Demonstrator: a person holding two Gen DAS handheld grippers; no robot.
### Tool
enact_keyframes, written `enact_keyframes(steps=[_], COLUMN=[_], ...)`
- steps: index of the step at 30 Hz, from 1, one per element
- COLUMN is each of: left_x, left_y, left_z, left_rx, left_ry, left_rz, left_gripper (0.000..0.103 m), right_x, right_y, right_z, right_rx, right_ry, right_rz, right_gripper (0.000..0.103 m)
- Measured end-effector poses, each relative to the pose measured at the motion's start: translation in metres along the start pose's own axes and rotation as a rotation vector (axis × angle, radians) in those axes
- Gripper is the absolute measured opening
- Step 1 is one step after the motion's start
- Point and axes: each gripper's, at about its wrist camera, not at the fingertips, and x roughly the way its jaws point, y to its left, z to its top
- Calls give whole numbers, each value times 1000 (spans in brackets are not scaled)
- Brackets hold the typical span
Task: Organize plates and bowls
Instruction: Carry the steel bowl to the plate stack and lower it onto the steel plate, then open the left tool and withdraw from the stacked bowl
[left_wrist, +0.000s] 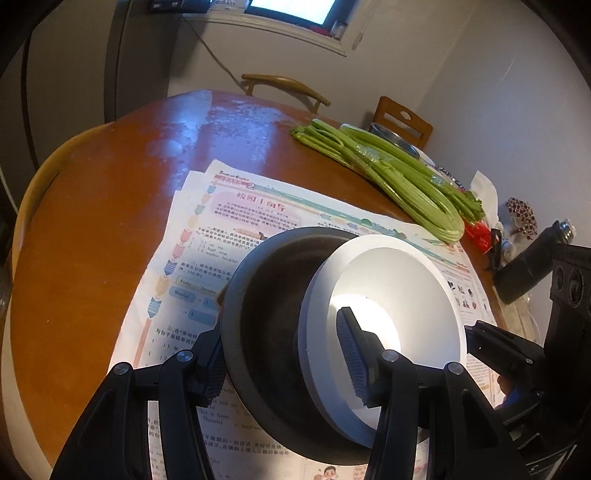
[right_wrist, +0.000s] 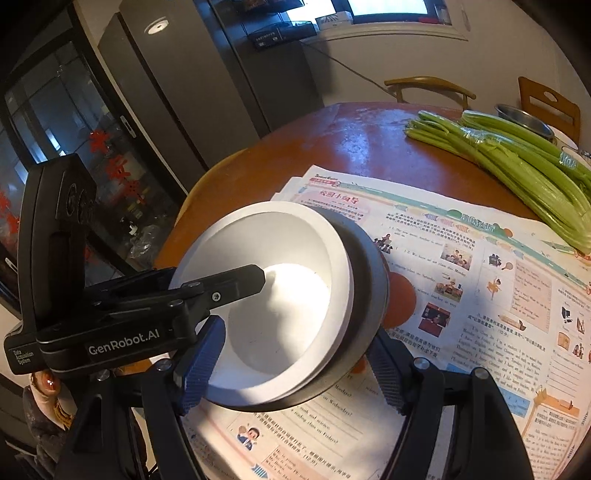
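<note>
A white bowl (left_wrist: 406, 288) sits nested inside a larger dark bowl (left_wrist: 273, 295), and the pair is tilted and held over the newspaper. My left gripper (left_wrist: 280, 362) is shut on the stacked bowls, one finger outside the dark wall and the other inside the white bowl. In the right wrist view the white bowl (right_wrist: 280, 314) and dark bowl (right_wrist: 369, 280) are clamped from the opposite side by my right gripper (right_wrist: 293, 373), again one finger inside and one outside. The left gripper's finger (right_wrist: 240, 280) reaches in over the rim.
Spread newspaper (left_wrist: 229, 221) covers the near part of the round wooden table (left_wrist: 92, 229). A bundle of celery (left_wrist: 399, 177) and a metal bowl (left_wrist: 391, 136) lie at the far right. Two chairs (left_wrist: 288, 86) stand behind the table, small clutter at its right edge.
</note>
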Motion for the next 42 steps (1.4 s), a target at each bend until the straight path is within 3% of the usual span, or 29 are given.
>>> enact_keyframes(steps=[10, 15, 27, 34, 42], left_x=[14, 11, -28, -65, -87], left_y=[7, 11, 12, -10, -34], left_z=[1, 2, -1, -33, -84], left_rx=[-12, -12, -10, 40, 52], left_ry=[13, -18, -128, -210, -227], left_rz=[-1, 15, 95, 156, 196], left_gripper=[55, 57, 58, 60, 69], right_x=[12, 10, -25, -63, -93], right_y=[-5, -10, -5, 11, 26], right_z=[3, 5, 4, -19, -65], right_rx=[3, 18, -27, -68, -79], right_ry=[13, -2, -126, -225, -279], right_rz=[-39, -51, -226, -250, -245], right_gripper=[75, 75, 75, 75, 75])
